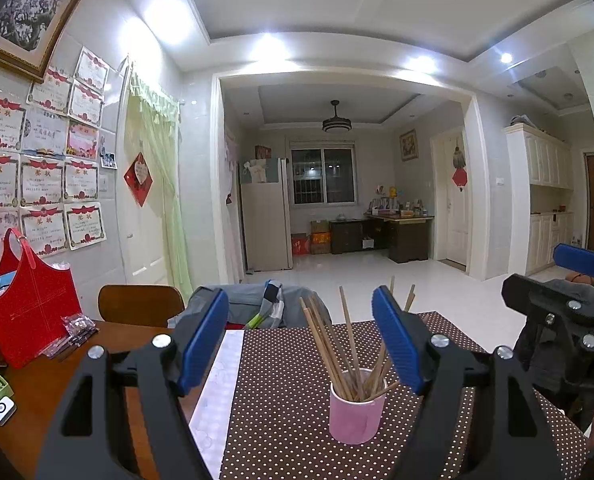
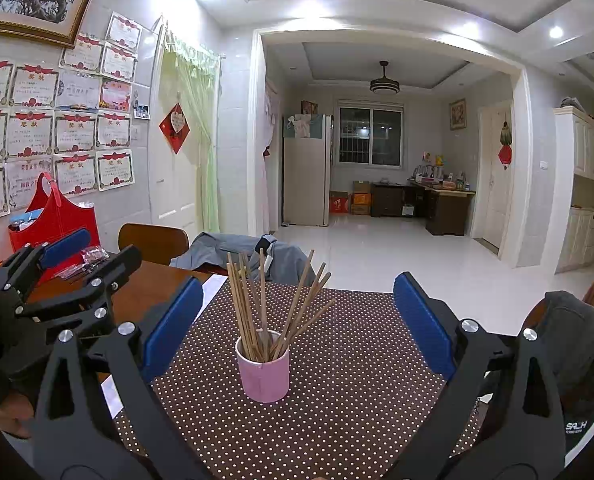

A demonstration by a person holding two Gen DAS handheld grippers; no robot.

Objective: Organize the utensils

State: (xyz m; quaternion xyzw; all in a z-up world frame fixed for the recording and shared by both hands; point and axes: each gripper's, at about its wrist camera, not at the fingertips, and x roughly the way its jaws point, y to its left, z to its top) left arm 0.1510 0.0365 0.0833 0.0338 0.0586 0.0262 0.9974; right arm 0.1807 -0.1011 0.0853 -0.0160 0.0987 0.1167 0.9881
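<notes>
A pink cup point(image 2: 263, 368) full of wooden chopsticks point(image 2: 257, 304) stands upright near the middle of the dotted mat point(image 2: 357, 380) on the tabletop point(image 1: 77, 368), away from every edge. Bare mat lies all around it. The left tongs point(image 1: 301, 344) and right tongs point(image 2: 297, 320) are both wide apart and hold nothing.

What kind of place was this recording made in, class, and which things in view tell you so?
Most likely a family home's dining area. A wooden table under a dotted cloth holds a pink cup of chopsticks; a fridge stands in the room beyond, and award certificates cover the wall.
</notes>
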